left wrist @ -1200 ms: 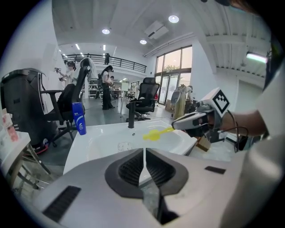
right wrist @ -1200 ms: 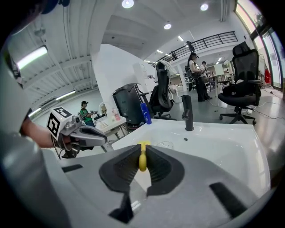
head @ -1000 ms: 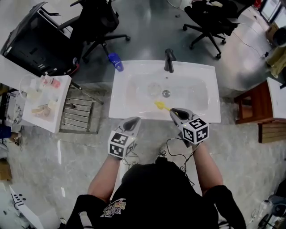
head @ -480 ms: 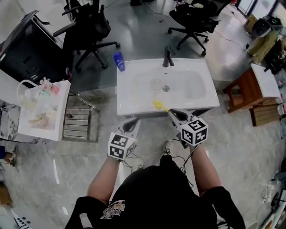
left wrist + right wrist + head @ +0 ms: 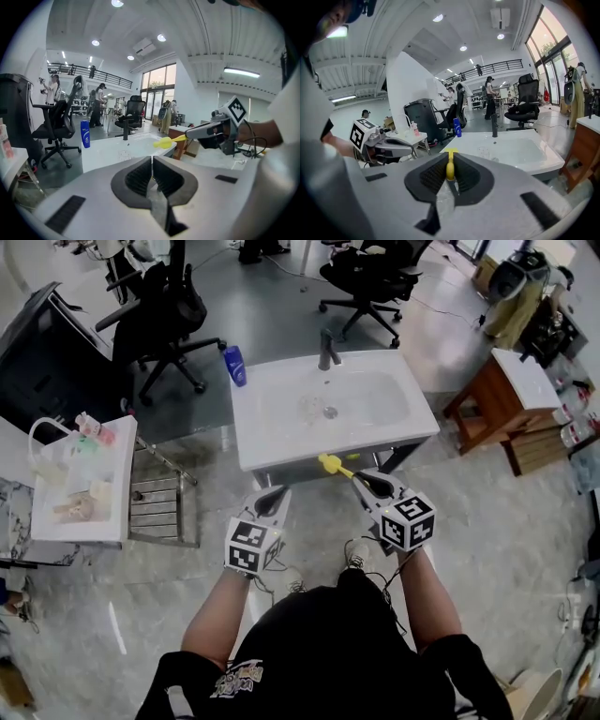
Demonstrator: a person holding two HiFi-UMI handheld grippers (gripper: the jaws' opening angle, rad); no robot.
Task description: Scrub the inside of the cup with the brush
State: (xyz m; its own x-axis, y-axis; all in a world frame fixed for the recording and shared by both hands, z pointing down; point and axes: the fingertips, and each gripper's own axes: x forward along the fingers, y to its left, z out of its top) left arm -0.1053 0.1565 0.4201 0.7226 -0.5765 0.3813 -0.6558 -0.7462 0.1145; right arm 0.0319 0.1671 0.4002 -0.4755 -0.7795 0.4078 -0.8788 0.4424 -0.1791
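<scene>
Two grippers sit low in front of the person, short of the sink (image 5: 272, 454). L gripper (image 5: 152, 161): jaws pressed together, nothing btwn them. R gripper (image 5: 450, 164): jaws clamped on the handle of the yellow brush (image 5: 330, 463), whose head pokes fwd, near the sink's front edge. Clear cup (image 5: 307, 408) sits in the basin just left of the drain (image 5: 330, 412), well apart from both grippers. Black faucet (image 5: 325, 348) at back rim, blue bottle (image 5: 234, 365) at back-left corner. Office chairs (image 5: 164, 310) on the floor beyond.
</scene>
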